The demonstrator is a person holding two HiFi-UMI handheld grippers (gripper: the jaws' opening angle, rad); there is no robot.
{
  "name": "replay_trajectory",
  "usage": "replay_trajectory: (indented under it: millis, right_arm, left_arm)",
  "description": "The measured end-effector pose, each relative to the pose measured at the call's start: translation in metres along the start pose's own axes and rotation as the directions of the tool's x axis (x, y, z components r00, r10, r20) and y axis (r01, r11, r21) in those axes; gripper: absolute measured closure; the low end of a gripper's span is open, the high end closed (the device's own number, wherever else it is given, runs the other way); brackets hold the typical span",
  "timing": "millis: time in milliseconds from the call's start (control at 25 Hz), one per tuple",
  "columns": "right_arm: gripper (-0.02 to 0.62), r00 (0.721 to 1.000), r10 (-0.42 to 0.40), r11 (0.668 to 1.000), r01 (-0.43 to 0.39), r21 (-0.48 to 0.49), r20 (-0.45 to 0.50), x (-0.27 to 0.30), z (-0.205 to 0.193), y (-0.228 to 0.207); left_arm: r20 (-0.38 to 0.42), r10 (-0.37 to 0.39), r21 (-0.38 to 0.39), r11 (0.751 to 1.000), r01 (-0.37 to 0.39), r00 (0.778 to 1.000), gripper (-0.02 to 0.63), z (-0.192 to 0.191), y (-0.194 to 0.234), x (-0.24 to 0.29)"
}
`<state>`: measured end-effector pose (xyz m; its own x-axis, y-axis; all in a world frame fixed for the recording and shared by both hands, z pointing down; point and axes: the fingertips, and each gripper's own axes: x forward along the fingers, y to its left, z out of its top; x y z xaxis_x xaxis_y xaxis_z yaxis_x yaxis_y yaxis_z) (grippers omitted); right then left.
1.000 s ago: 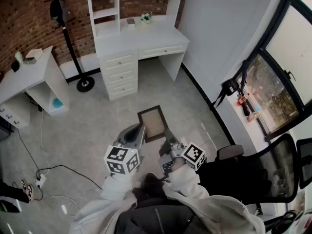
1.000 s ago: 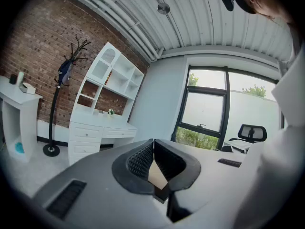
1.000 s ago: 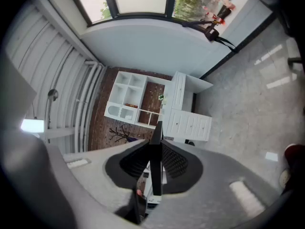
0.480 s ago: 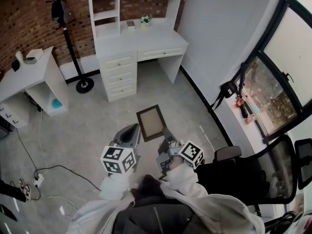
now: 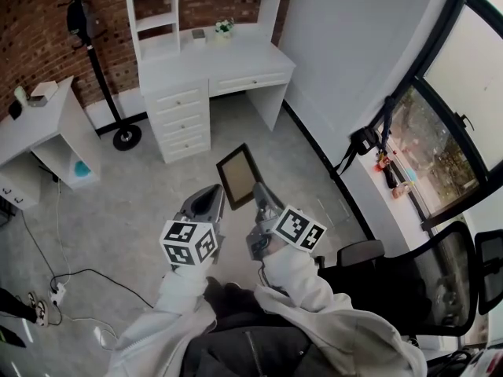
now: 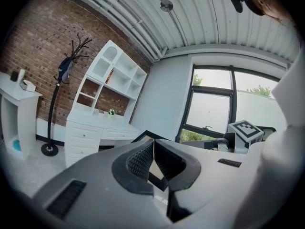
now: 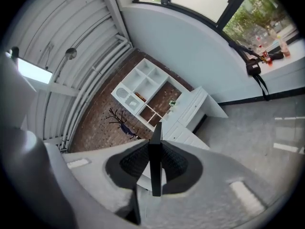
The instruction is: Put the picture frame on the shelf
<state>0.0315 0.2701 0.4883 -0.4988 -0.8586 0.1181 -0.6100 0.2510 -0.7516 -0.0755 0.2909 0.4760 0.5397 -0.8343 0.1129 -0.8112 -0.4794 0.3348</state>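
My right gripper [image 5: 258, 197] has the frame [image 5: 238, 175] by its lower edge; in the right gripper view the frame [image 7: 155, 144] stands edge-on between the two pads, which press on it from both sides with only that narrow gap between them. I see the frame up in the air in front of me, tilted, its pale face turned up toward the head camera, above the grey floor [image 5: 141, 195] and well short of the white desk [image 5: 236, 57] and the shelf [image 5: 153, 20] on top of it. My left gripper [image 5: 209, 203] hangs just beside the right one with its jaws together and nothing in them, apart from the frame. A coat stand [image 5: 82, 22] is left of the desk
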Motion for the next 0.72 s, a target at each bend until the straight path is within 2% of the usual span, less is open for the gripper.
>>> replay_trajectory:
  millis: [200, 400, 600, 720]
  right_arm:
    - [0.531, 0.999, 0.009, 0.995, -0.006, -0.104, 0.031, 0.032, 0.036, -0.003]
    - [0.531, 0.998, 0.015, 0.969, 0.002, -0.246, 0.067, 0.071, 0.065, -0.004]
    - [0.531, 0.996, 0.022, 0.959, 0.003, -0.284, 0.084, 0.114, 0.087, -0.011]
    - [0.531, 0.996, 0.018, 0.954, 0.010, -0.301, 0.091, 0.154, 0.101, -0.015]
  left_arm:
    - [0.008, 0.000, 0.011, 1.000, 0.000, 1.000, 0.600, 0.015, 0.004, 0.044]
    - [0.027, -0.008, 0.034, 0.999, 0.007, 1.000, 0.600, 0.036, 0.018, 0.091]
    - [0.037, -0.029, 0.067, 0.997, 0.027, 0.999, 0.600, 0.053, 0.033, 0.137]
    - [0.035, -0.034, 0.071, 0.997, 0.031, 0.999, 0.600, 0.066, 0.058, 0.171]
